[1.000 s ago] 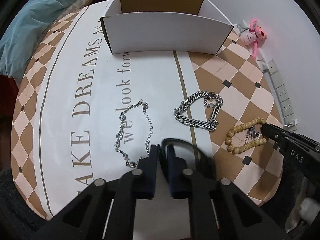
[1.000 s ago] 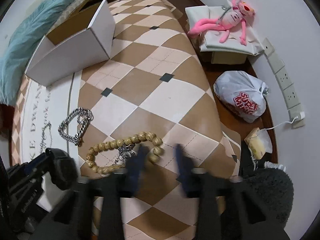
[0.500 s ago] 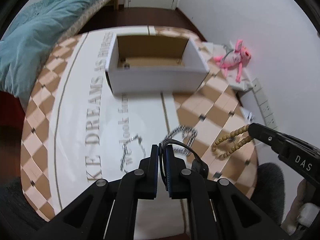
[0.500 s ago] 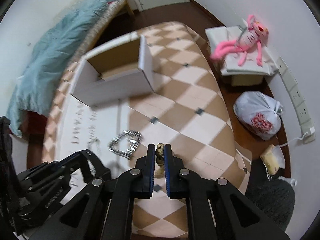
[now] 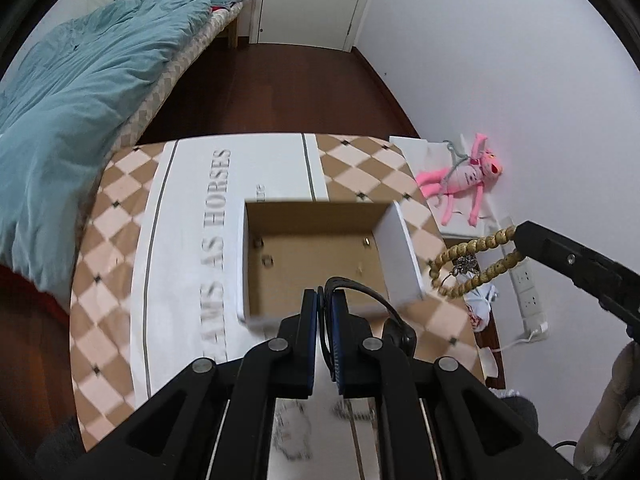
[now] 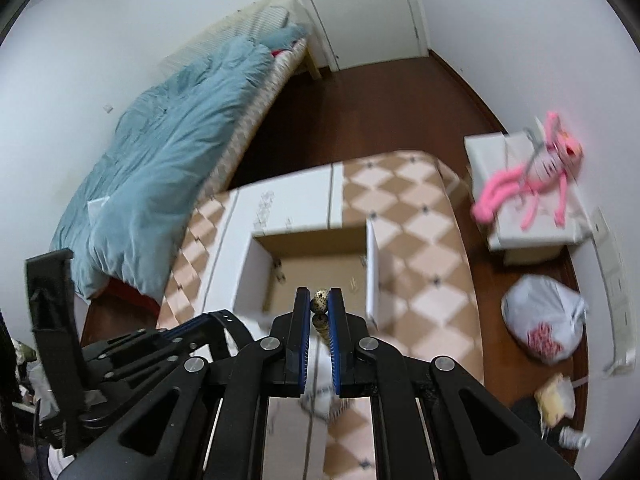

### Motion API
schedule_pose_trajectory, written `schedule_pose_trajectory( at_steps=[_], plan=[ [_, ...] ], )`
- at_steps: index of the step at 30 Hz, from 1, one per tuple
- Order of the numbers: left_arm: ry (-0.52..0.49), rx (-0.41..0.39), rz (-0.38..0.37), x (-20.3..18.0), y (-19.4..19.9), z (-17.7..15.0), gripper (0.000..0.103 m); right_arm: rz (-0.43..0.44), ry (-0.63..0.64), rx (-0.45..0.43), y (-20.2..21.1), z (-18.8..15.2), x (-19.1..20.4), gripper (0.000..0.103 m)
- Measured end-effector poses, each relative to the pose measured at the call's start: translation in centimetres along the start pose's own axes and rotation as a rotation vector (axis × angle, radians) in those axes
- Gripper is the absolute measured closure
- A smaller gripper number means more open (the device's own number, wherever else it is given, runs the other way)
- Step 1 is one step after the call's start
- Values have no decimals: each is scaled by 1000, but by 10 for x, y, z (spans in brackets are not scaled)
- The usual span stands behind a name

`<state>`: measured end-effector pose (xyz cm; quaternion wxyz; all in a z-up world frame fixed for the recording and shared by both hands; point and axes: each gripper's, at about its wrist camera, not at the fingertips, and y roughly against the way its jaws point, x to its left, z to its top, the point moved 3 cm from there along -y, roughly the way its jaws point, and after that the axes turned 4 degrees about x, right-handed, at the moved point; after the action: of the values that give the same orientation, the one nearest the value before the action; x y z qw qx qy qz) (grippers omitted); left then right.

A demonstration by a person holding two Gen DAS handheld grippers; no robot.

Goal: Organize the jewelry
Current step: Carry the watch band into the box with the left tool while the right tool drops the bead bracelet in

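Left gripper (image 5: 325,300) has its blue pads pressed onto a thin black band (image 5: 362,290) that loops up and off to its right. It sits above the near wall of the open cardboard box (image 5: 320,264), whose brown floor lies straight ahead of the fingertips; a few small dark bits lie on that floor, too small to tell.

Right gripper (image 6: 320,306) is pinching the wooden bead bracelet (image 6: 321,300) — two speckled beads show between its pads. From the left wrist camera the bracelet (image 5: 472,264) hangs as a loop off the right gripper's tip (image 5: 520,236), with a small silver charm inside the loop, just to the right of the box's right wall and in the air.

Below the left gripper two blurred silver chains (image 5: 294,436) lie on the checkered tablecloth (image 5: 108,280). A pink plush toy (image 5: 464,180) lies far right, a blue duvet (image 5: 68,120) far left.
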<state>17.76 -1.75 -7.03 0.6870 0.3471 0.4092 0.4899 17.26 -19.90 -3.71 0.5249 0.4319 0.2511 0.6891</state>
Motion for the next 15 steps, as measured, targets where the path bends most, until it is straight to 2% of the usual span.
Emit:
schedule_pose_trajectory(
  at_steps=[7,10,15],
  plan=[
    [23,105,-18,15,-42,38,98,6,-4,99,-56,38,-3,94],
    [35,136,-20,19,-57,46,98,-1,-3,150,-82,41,-7,94],
    [58,189,-14,22,-73,51,91,-7,13,224,-116,39,-11,94]
  ],
)
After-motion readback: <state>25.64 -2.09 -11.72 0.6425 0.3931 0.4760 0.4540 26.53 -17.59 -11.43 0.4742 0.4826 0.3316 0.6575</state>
